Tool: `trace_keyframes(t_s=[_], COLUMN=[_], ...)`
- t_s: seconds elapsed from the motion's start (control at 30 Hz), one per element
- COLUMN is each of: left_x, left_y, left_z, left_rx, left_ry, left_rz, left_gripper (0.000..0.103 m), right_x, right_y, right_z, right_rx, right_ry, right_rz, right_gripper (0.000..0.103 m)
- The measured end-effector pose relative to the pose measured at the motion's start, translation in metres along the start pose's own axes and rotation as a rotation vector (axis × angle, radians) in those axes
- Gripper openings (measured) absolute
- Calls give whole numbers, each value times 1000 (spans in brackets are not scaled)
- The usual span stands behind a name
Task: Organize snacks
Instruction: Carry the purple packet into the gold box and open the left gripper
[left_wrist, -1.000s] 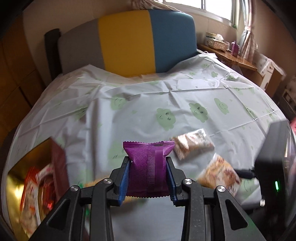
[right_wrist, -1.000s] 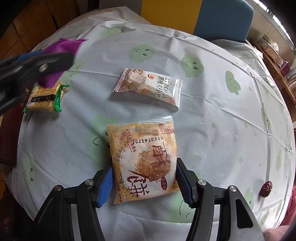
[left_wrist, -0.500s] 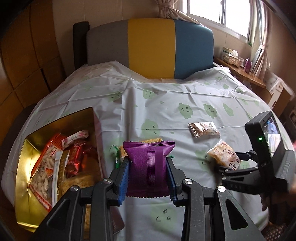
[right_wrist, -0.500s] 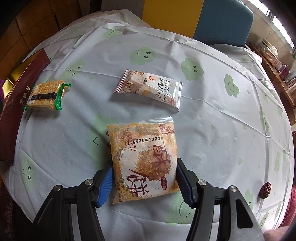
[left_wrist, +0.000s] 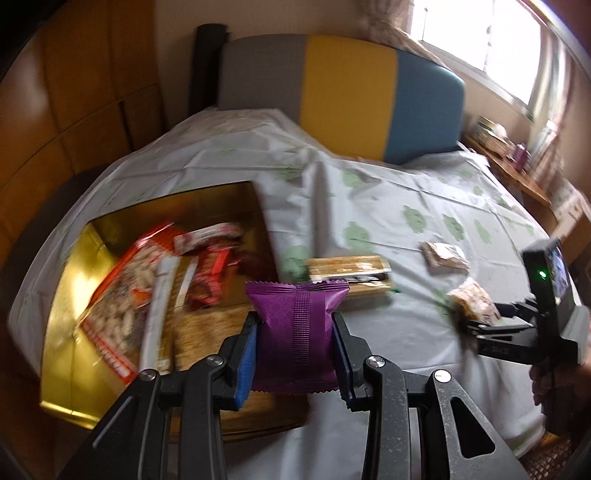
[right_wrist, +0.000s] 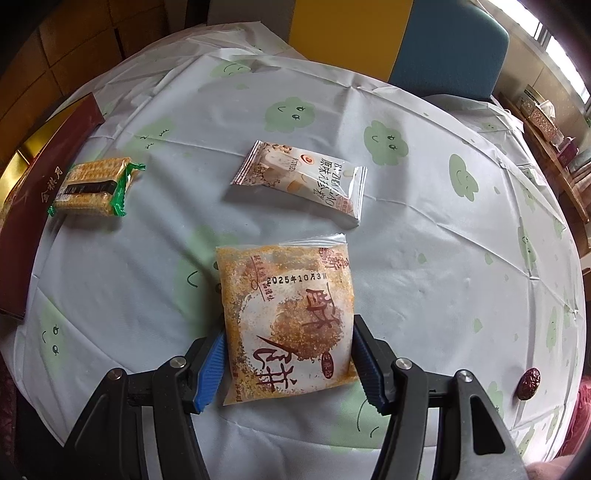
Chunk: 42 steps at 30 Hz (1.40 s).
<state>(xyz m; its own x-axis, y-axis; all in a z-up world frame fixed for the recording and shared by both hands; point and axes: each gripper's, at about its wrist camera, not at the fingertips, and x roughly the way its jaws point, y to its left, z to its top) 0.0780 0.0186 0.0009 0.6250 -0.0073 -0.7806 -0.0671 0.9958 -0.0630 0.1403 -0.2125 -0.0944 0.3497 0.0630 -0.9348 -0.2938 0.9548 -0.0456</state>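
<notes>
My left gripper (left_wrist: 295, 343) is shut on a purple snack packet (left_wrist: 297, 332) and holds it in the air near the right edge of a gold box (left_wrist: 70, 288) that holds several snack packs. My right gripper (right_wrist: 288, 354) is shut on an orange crumb-cake packet (right_wrist: 284, 317), low over the tablecloth; it also shows in the left wrist view (left_wrist: 474, 304). A cracker pack with green ends (right_wrist: 92, 186) lies beside the box's dark red wall (right_wrist: 33, 206). A white-and-brown packet (right_wrist: 301, 181) lies mid-table.
The round table has a pale cloth with green cloud faces (right_wrist: 424, 240). A red date (right_wrist: 528, 382) lies near its right edge. A grey, yellow and blue chair back (left_wrist: 343, 96) stands behind the table. A wooden shelf with items (left_wrist: 509, 162) is at the far right.
My left gripper has swung left and pulled back with the purple packet, bringing the gold box into full view. My right gripper has held still with the orange packet.
</notes>
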Motion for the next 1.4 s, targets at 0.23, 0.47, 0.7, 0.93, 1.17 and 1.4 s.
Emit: trace_keyframes(t_s=[0.23,0.47,0.7,0.93,1.17,1.4], left_x=[-14,-33,-21,15,17,0], left_y=[93,183,199,178,170,158], left_z=[-8,-28,-40,-42,-47,-47], left_rx=[-188,-401,-460,-436,-379,-319], left_ry=[-10,-2,37,120,109,28], left_rz=[129,226,171,104,192,276], left_gripper=[37,37,38,42,49,49], right_x=[-2,-6,-8,-8,-8,-9], right_y=[0,6,6,6,6,6], right_z=[-1,-6,-6,-6,-5,-5], right_rx=[-24,-42,-41,-40,-44,-39], right_ry=[-16,-28,-30,-29,-29,-35], right_rz=[-17,-27,-27,-27,-33,-38], right_gripper=[62,62,62,62,62,62])
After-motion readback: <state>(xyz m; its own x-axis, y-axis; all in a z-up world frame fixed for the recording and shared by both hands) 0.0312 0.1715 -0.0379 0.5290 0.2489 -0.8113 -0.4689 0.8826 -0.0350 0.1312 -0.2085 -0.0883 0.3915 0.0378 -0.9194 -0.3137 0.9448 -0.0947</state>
